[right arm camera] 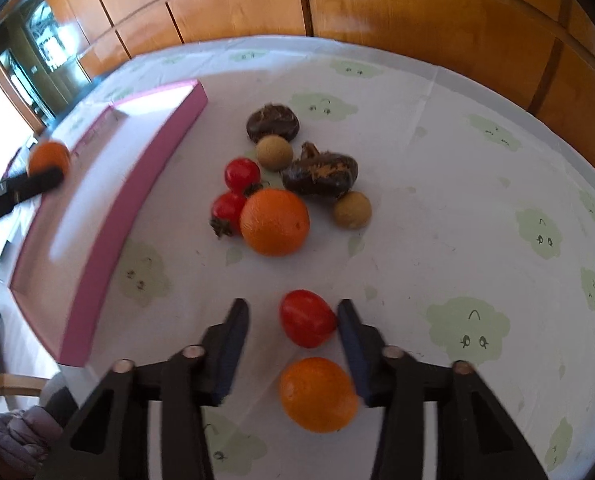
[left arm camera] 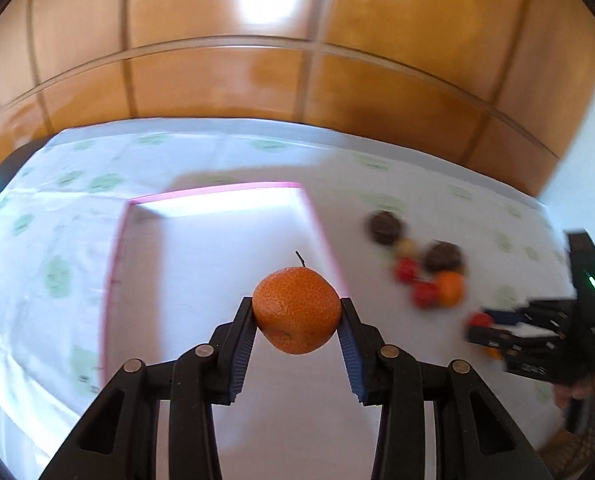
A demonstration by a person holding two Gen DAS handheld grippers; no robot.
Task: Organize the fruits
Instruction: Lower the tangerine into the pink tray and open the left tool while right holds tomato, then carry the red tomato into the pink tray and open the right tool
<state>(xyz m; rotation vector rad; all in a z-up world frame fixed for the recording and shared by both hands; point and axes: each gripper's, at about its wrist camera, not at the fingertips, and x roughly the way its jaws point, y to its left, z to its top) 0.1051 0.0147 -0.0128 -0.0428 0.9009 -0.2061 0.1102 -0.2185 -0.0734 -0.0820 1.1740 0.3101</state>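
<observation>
My left gripper is shut on a small orange and holds it above the white inside of the pink-rimmed tray. In the right wrist view my right gripper straddles a red tomato that lies on the cloth. The right pad touches the tomato, while the left pad stands apart from it. A second orange lies just nearer, between the fingers' bases. The left gripper with its orange also shows over the tray.
A heap sits mid-table: a large orange, two tomatoes, two dark brown fruits and two tan round fruits. The tablecloth is white with green prints. A wooden panel wall stands behind.
</observation>
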